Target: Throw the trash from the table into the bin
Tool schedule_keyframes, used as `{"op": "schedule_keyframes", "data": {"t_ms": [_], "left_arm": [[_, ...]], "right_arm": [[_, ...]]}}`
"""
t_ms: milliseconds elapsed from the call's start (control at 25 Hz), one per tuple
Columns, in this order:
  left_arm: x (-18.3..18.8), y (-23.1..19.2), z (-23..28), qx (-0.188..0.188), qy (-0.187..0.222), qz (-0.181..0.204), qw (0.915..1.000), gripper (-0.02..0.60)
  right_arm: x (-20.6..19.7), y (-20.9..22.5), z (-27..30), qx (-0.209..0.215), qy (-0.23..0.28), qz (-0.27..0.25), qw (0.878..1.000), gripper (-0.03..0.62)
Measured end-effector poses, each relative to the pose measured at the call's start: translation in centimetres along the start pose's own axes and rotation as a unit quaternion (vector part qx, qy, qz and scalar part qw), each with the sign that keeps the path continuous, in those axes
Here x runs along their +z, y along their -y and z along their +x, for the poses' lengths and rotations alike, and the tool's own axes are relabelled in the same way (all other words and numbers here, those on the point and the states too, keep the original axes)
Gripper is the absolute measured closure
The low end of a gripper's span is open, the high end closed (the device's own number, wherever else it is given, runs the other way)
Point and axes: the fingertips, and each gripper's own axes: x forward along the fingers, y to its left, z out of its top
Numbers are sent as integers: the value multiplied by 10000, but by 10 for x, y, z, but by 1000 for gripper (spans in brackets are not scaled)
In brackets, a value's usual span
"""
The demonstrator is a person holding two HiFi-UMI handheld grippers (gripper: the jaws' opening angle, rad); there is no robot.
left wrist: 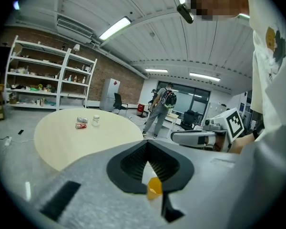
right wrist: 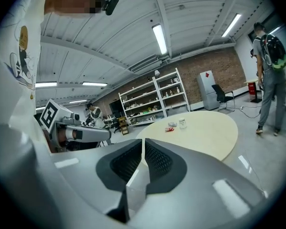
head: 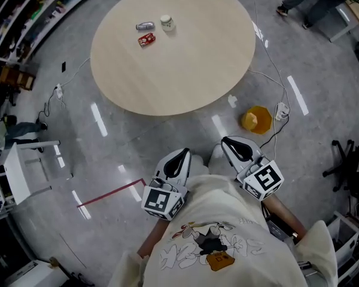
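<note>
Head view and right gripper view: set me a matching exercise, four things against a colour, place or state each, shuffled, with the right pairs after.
Things:
1. bin
2. cup
3. table
4. right gripper

Descriptions:
A. white, standing on the far part of the table
B. jaws together, nothing between them
C. yellow, on the floor beside the table
D. round, with a pale top

Pairs: 1-C; 2-A; 3-D; 4-B

grey polished floor (head: 137, 145), brick wall (right wrist: 219, 66), white shelving (left wrist: 47, 75), ceiling strip lights (right wrist: 159, 38), black office chair (head: 346, 160)
</note>
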Motion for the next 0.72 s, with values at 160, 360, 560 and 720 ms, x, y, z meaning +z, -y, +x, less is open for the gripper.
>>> {"op": "schedule_keyframes", "data": {"t_ms": [160, 360, 560, 720], "left_arm": [[-21, 4, 9, 162, -100, -128, 9997, 577], [-13, 2, 18, 205, -142, -204, 9995, 578], [-7, -17, 34, 75, -204, -209, 9995, 578], [8, -56, 48, -6, -168, -327, 9993, 578]], "right_arm": [[-20, 19, -11, -13, -108, 145, 9998, 562], [-25, 25, -13, -40, -234, 241, 9994, 476], [-16, 35, 10, -151, -250, 213, 9993, 461], [2, 35, 43, -40, -140, 211, 9997, 471]]}}
